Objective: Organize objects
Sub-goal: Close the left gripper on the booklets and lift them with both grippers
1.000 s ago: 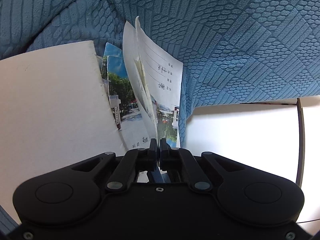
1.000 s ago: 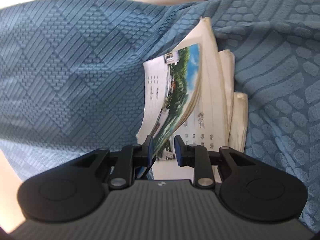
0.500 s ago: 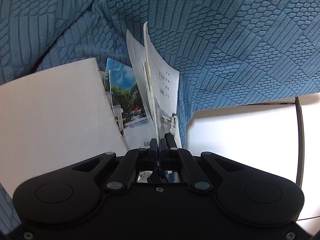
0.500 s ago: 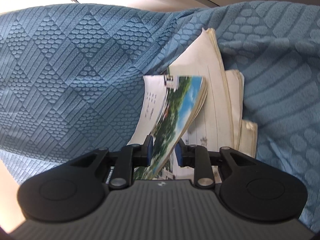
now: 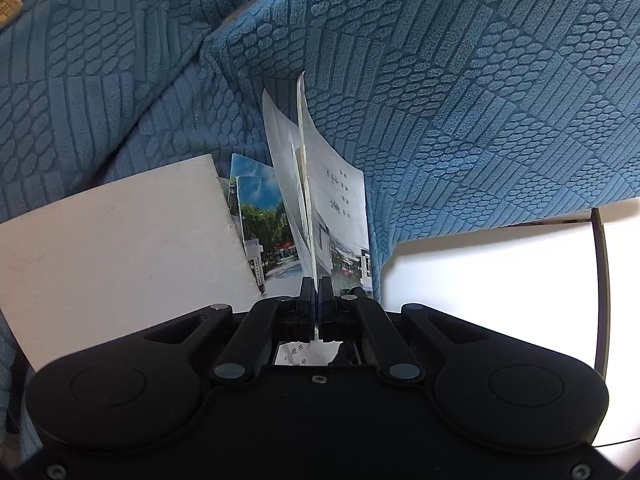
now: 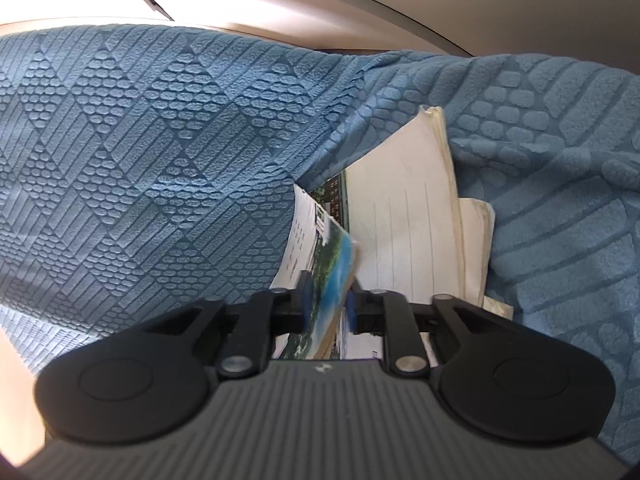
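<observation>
My left claw [image 5: 316, 300] pinches a notebook cover [image 5: 340, 208]; my right claw [image 6: 327, 308] is closing around that notebook [image 6: 332, 264]. Loose books [image 6: 412, 216] ahead on the blue blanket [image 6: 160, 152] remain unsorted, I judge.

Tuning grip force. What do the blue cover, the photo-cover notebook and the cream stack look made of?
Blue cover: soft plush fabric, matte, embossed pebble-and-stripe pattern, draping in folds.
Photo-cover notebook: thin paper with a printed, seemingly glossy cover; it bends between the closing right gripper.
Cream stack: plain ruled paper, matte, yellowed edges.
The left gripper pinches one thin cover, which curls like light card.
</observation>
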Available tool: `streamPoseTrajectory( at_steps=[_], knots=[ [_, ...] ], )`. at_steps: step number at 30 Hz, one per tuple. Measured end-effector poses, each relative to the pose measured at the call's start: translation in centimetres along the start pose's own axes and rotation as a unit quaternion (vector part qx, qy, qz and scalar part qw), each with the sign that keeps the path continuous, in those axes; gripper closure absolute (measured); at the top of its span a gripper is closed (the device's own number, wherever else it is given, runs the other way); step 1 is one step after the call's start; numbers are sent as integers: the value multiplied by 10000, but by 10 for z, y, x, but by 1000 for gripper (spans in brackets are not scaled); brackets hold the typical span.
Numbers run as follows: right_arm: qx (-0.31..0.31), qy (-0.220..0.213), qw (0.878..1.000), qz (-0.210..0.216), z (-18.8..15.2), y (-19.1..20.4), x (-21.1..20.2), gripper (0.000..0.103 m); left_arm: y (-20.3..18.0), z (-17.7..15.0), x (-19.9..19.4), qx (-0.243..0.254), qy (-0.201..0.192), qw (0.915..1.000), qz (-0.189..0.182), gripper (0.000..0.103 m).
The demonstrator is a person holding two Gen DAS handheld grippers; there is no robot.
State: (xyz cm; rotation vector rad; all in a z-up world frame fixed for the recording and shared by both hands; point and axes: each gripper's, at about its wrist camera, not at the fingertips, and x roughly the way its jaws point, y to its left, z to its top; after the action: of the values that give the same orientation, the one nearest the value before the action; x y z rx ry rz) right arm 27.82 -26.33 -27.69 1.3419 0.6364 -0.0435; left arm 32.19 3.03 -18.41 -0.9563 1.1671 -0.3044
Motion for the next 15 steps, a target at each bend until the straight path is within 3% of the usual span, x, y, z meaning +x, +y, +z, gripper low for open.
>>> streamPoseTrajectory(
  at_steps=[5, 10, 15],
  knots=[
    [-255, -61, 9996, 72, -2, 9, -8, 97, 1, -2, -6, 57, -54, 9999, 98, 103],
    [-462, -107, 9988, 73, -2, 13, -24, 98, -1, -9, -17, 184, -27, 9998, 92, 102],
    [-1217, -174, 9923, -128, -21, 30, -42, 98, 0, -14, -35, 335, -100, 9993, 147, 102]
  ],
)
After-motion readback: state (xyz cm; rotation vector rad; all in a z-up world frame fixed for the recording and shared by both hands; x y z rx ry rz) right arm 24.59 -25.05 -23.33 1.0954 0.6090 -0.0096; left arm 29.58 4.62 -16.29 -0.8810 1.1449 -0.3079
